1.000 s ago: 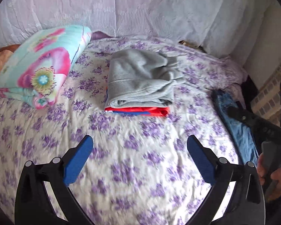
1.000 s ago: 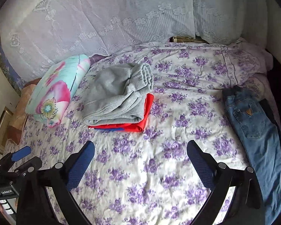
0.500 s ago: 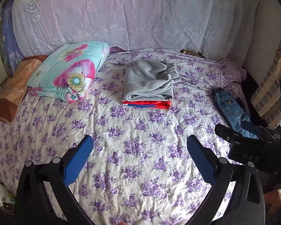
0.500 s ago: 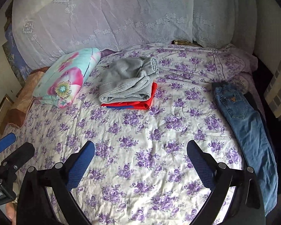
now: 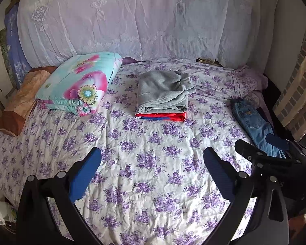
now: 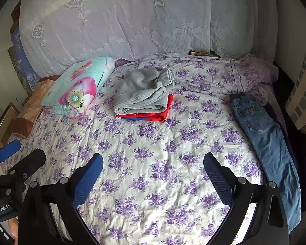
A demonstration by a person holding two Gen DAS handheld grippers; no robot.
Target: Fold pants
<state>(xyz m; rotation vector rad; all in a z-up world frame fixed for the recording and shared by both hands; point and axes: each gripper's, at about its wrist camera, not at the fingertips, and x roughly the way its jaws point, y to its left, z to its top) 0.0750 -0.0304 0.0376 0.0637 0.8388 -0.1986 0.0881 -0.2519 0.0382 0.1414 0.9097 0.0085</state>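
Both of my hand-held grippers have pulled back from the bed since a second ago, so far more of the flowered bedspread and the lace curtain behind it now fits in each view.

The jeans lie flat along the right edge of the bed, waistband toward the curtain and legs running toward me, one leg laid over the other, not yet folded across. They are blue denim, with a back pocket and a small triangular patch facing up.

My left hand-held gripper hangs above the bare bedspread with its blue pads spread wide and nothing between them. My right hand-held gripper is likewise wide open and empty, well apart from the jeans.

From the right wrist I see the jeans in nearly full length, down to the hem by the bed's near edge. From the left wrist only their upper part shows, because my right hand-held gripper crosses in front of the legs. The right view in turn catches the left hand-held gripper at its lower left corner.

Mid-bed, a folded gray garment rests on a red one, with a flowered quilt near the left.
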